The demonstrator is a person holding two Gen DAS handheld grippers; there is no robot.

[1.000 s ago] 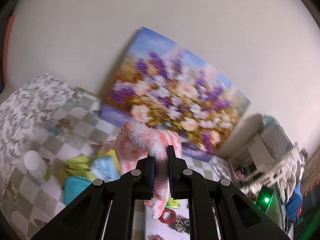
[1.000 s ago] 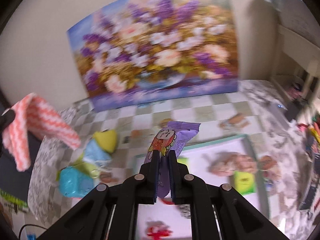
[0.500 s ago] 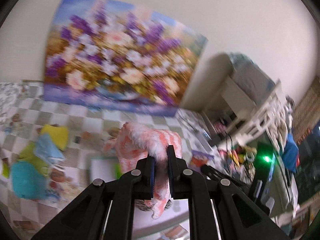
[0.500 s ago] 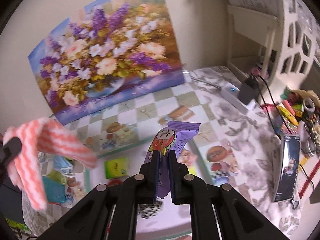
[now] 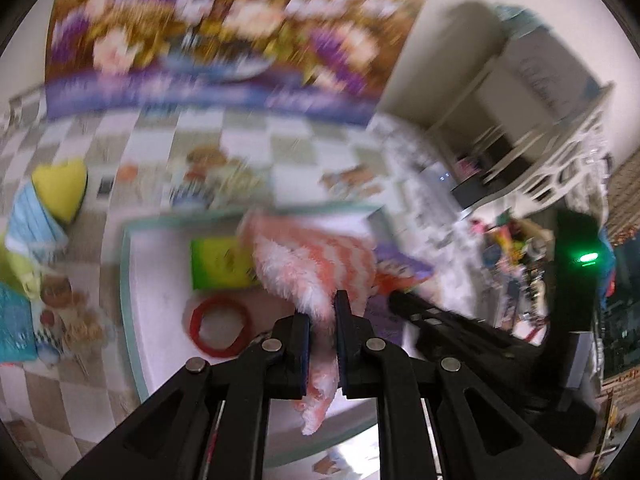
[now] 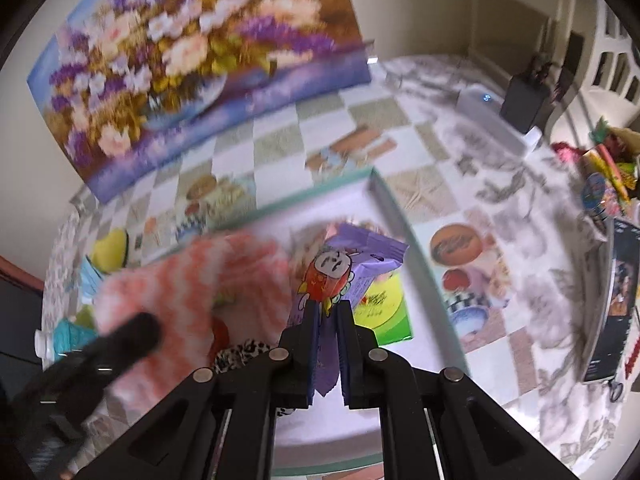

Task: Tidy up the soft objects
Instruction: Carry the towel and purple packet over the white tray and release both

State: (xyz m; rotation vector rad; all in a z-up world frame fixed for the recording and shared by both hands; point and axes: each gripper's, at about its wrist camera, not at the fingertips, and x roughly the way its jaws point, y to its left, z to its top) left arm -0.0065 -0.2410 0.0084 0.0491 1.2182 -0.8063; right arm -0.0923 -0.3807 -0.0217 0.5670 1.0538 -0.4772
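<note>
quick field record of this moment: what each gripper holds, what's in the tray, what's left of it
left gripper: shut on pink striped cloth
right gripper: shut on purple snack packet
tray: white, teal rim, beneath both grippers
in tray: green packet, red ring, leopard-print item
left of tray: yellow, blue and teal soft items

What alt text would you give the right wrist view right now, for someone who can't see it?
The right gripper is shut on a purple snack packet above a white tray with a teal rim. A blurred pink-and-white fuzzy cloth, held by the left gripper, hangs over the tray's left side, and a green packet lies in the tray.
</note>
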